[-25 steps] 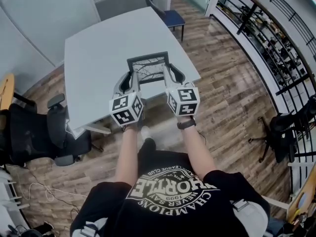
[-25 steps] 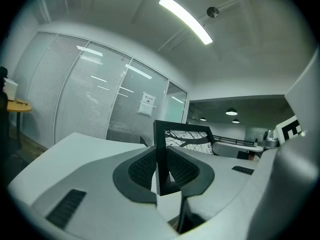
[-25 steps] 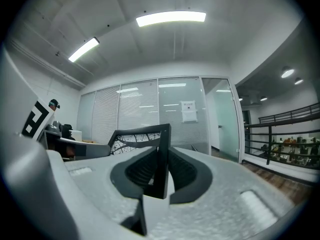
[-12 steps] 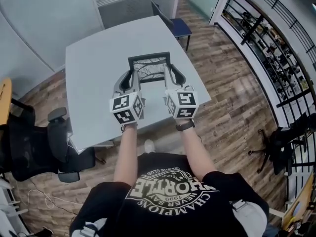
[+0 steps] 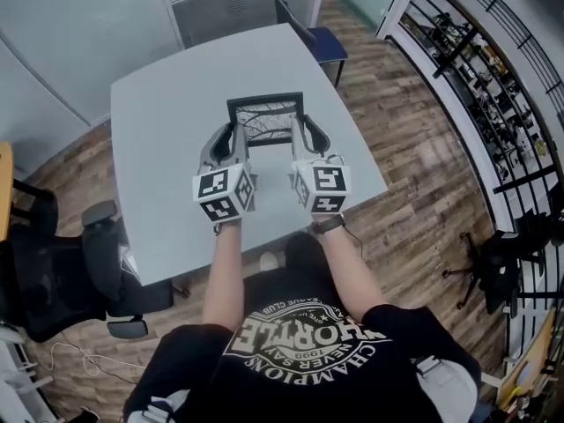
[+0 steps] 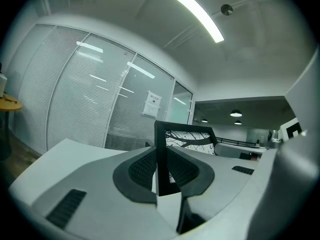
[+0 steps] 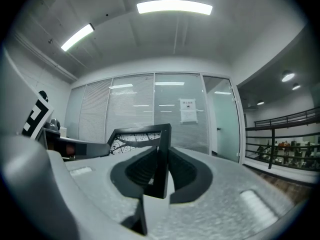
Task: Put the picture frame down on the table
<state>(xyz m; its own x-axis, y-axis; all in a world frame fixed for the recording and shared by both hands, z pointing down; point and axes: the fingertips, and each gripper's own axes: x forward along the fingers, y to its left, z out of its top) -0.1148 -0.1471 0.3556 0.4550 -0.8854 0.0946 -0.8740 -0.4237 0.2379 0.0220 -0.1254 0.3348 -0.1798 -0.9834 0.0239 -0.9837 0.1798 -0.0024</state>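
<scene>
1. While both tongs are clamped on the picture frame (image 5: 266, 115), I hold it over the grey table (image 5: 167, 95), roughly above the middle of the top.
2. My left tongs (image 5: 234, 136) grip the frame's left side bar. The left gripper view shows the black bar pinched between the ribbed pads (image 6: 144, 167).
3. My right tongs (image 5: 298, 134) grip the right side bar in the same way, with the bar squeezed between both pads.
4. The frame's pictured face is turned up toward me, with its top edge farthest from my body. Both gripper views look up toward the ceiling, so I judge the frame to be tilted and not lying flat.
5. No view shows whether the lower edge touches the table.
6. Progress: the frame is in position above the table. Remaining steps, as I judge them: lower it, rest it on the table, open both tongs and draw them clear.
</scene>
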